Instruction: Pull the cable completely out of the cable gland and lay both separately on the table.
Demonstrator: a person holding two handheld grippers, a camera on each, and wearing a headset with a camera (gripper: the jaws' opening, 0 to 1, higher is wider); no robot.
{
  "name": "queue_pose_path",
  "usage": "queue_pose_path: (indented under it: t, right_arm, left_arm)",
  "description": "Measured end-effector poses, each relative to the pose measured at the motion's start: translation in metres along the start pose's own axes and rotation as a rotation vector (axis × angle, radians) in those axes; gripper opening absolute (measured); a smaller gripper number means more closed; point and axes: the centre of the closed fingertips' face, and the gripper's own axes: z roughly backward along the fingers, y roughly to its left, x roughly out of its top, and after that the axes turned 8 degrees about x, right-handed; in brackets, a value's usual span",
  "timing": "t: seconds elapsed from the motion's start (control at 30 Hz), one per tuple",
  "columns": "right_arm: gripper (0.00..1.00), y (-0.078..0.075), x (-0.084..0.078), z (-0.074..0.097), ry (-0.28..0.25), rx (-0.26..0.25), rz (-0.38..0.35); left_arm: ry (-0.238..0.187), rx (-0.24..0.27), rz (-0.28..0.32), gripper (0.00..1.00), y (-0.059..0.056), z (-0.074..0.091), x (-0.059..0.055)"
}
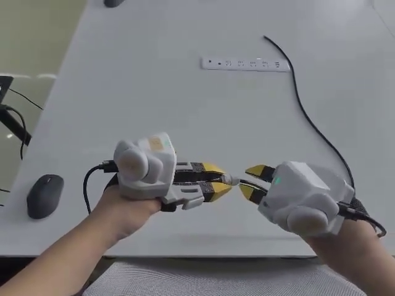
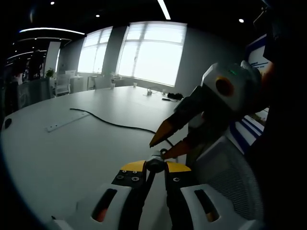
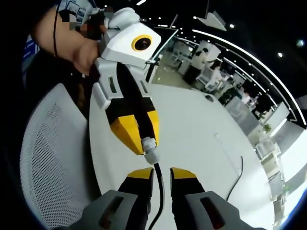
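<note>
Head view: left hand-held gripper (image 1: 222,180) clamps the cable gland (image 1: 232,180), cable (image 3: 159,191) seemingly unpulled between the right hand-held gripper's (image 1: 245,180) parted jaws.

A wide white desk (image 1: 185,98) carries a white power strip (image 1: 245,64), with a black cord (image 1: 311,123) running past its right end. A dark computer mouse (image 1: 45,195) lies near the desk's left edge. A grey mesh chair (image 3: 53,158) sits at the near edge. Tall bright windows (image 2: 144,55) line the far wall, and strip lights (image 2: 164,8) cross a dark ceiling.
</note>
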Motion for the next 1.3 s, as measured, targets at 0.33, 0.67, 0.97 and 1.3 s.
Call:
queue_pose_path:
  t: [0.33,0.67,0.97,1.3]
  right_arm:
    - [0.01,0.006,-0.002,-0.003,0.006,0.016,0.019]
    - [0.00,0.001,-0.005,-0.001,-0.011,-0.016,-0.051]
    - [0.00,-0.004,-0.023,0.001,-0.004,-0.039,-0.159]
    - [0.00,-0.013,-0.058,0.003,0.015,-0.077,-0.325]
  left_arm:
    - [0.010,-0.004,-0.001,0.15,-0.003,-0.002,-0.003]
    - [-0.004,0.005,0.004,0.15,-0.002,-0.001,0.000]
    - [-0.003,0.005,-0.004,0.15,-0.003,0.000,0.000]
    - [-0.012,0.012,-0.002,0.15,-0.001,0.002,0.001]
